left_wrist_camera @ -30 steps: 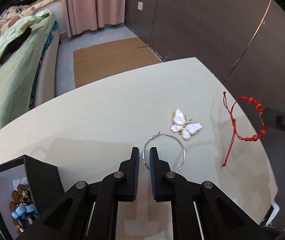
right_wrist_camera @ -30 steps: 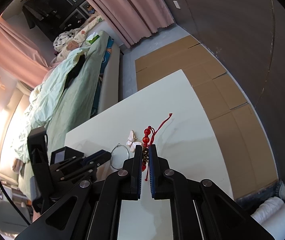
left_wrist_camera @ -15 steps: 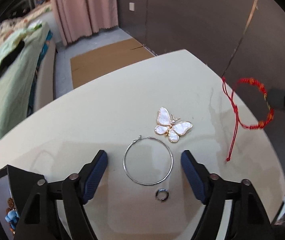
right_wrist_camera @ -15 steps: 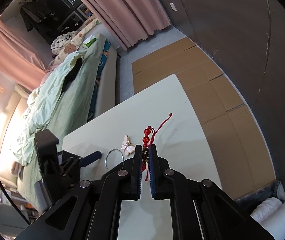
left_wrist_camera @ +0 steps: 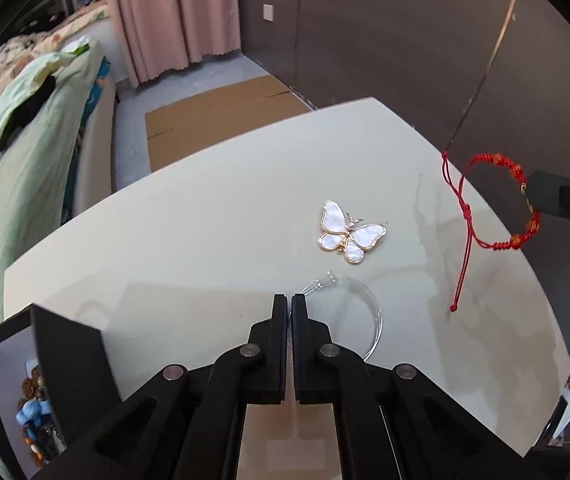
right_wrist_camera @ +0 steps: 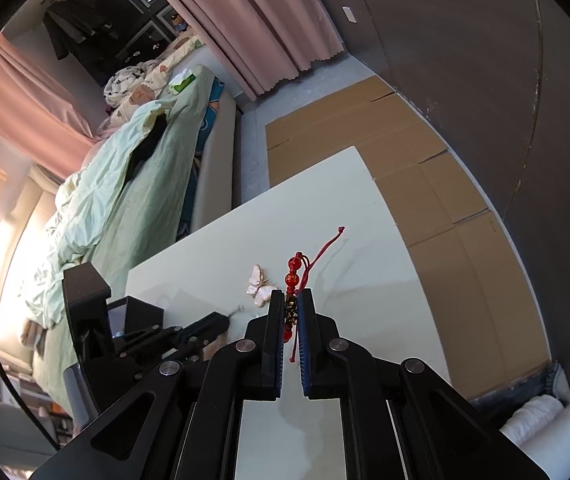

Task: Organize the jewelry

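Left tongs (left_wrist_camera: 289,300) pinch a silver hoop (left_wrist_camera: 373,316) on the table (left_wrist_camera: 205,240); right tongs (right_wrist_camera: 292,300) clamp a red bracelet (right_wrist_camera: 294,276) aloft.

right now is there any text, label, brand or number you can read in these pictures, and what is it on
None: no readable text in either view.
Red bracelet beads carry gold marks, too small to read.
Butterfly brooch, silver hoop, jewelry box: no lettering visible.
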